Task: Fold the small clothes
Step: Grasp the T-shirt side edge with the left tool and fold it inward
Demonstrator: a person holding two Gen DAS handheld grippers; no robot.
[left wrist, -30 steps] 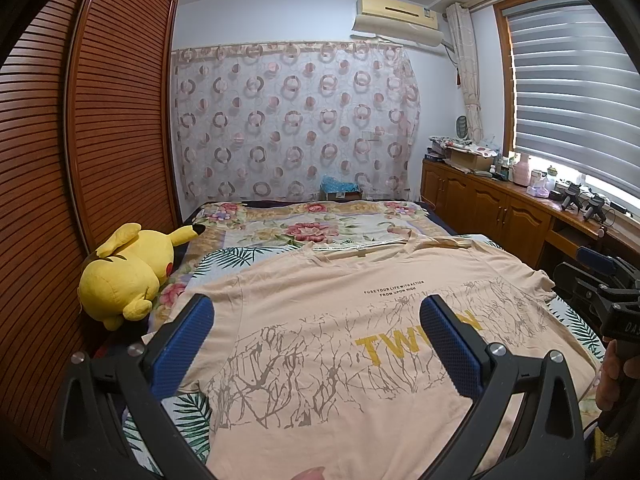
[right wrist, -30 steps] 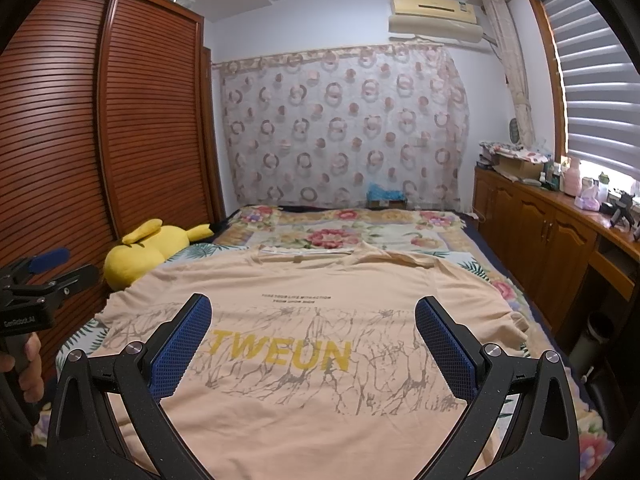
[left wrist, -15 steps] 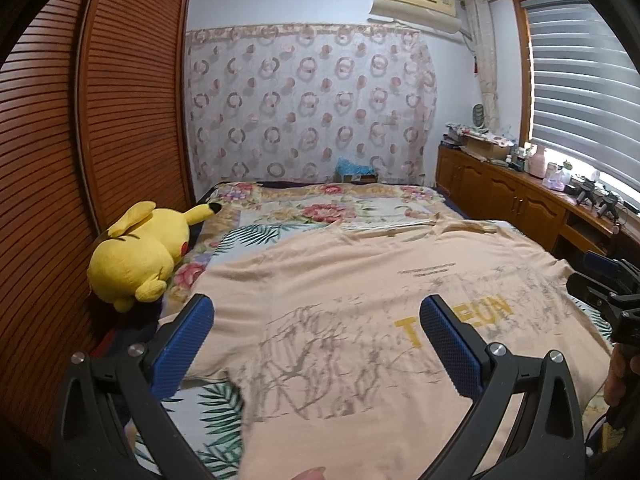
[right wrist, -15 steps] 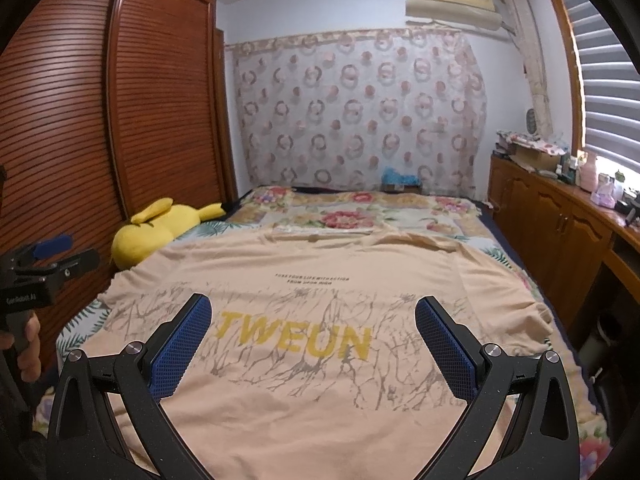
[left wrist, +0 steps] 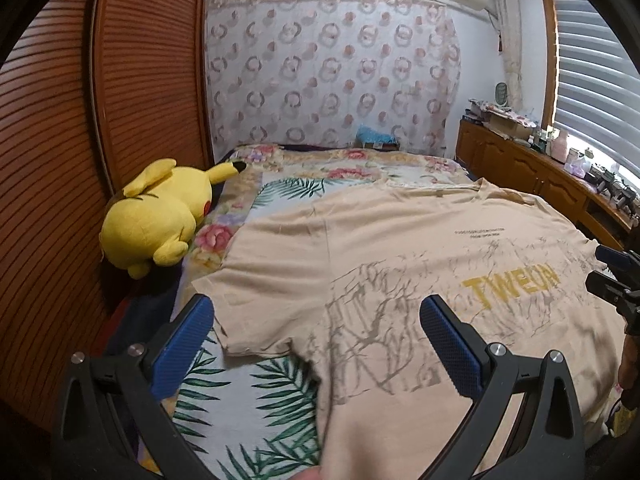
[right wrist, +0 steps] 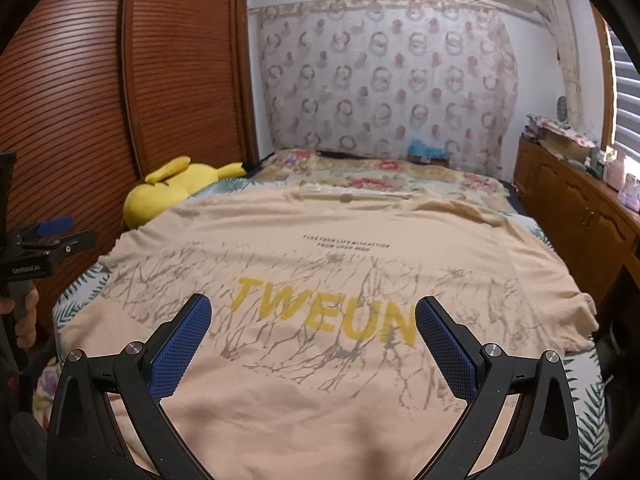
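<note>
A yellow plush toy (left wrist: pixel 156 216) lay on the floral bed (left wrist: pixel 280 184) beside the slatted wooden wardrobe (left wrist: pixel 80 140); a patterned curtain (left wrist: pixel 332 72) hung behind.

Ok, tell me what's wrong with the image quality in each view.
Left wrist view: heavy fisheye bending of the wardrobe door, black vignette in the corners, window blinds blown bright, T-shirt print smeared near the lower edge. Right wrist view: same barrel distortion and vignette, curtain soft and hazy, TWEUN lettering readable but slightly blurred.
</note>
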